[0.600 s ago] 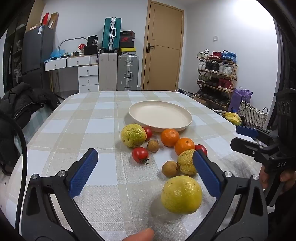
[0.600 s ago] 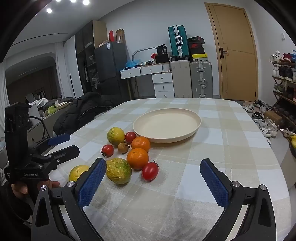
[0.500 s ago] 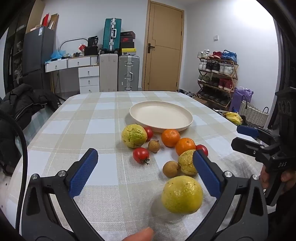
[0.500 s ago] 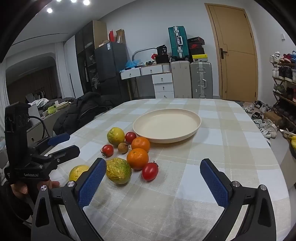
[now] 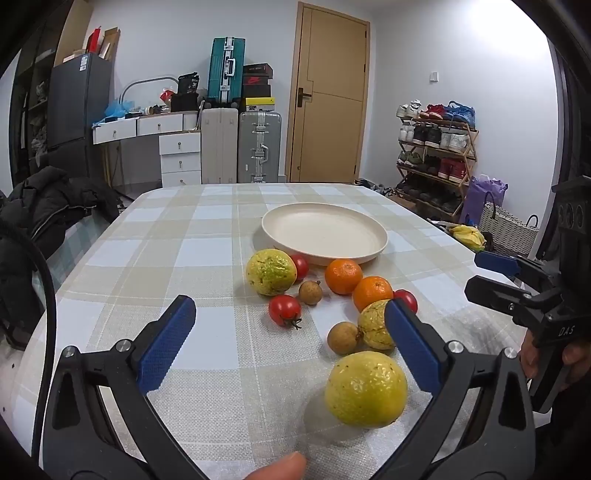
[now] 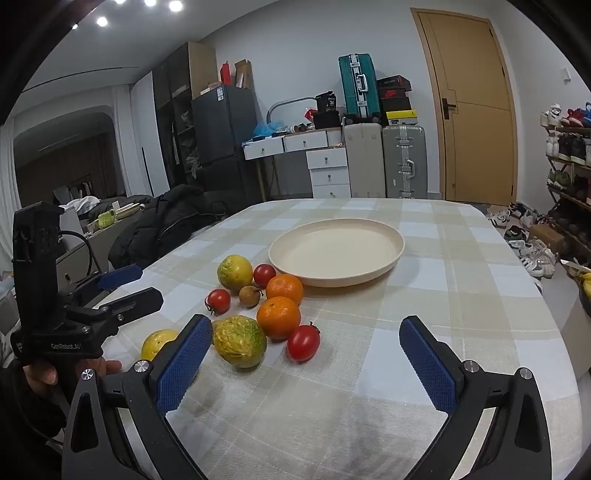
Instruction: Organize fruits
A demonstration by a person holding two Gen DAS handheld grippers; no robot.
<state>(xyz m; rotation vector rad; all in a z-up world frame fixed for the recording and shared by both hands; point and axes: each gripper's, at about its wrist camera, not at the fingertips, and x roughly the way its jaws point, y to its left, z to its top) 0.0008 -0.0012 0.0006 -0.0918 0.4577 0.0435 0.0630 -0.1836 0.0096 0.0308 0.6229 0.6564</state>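
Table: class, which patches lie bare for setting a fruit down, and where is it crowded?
Bare: the plate, the checked cloth right of it, and the cloth left of the fruit. Crowded: the cluster in front of the plate, around the two oranges.

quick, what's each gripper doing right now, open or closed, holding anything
Left gripper: open, holding nothing.
Right gripper: open, holding nothing.

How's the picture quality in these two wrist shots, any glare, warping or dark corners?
Left wrist view: fisheye bends the door frame, corners go black, a bright wall patch glares upper right; fruit stays sharp. Right wrist view: ceiling spotlights flare at the top, the left side is dim, the plate is evenly lit.
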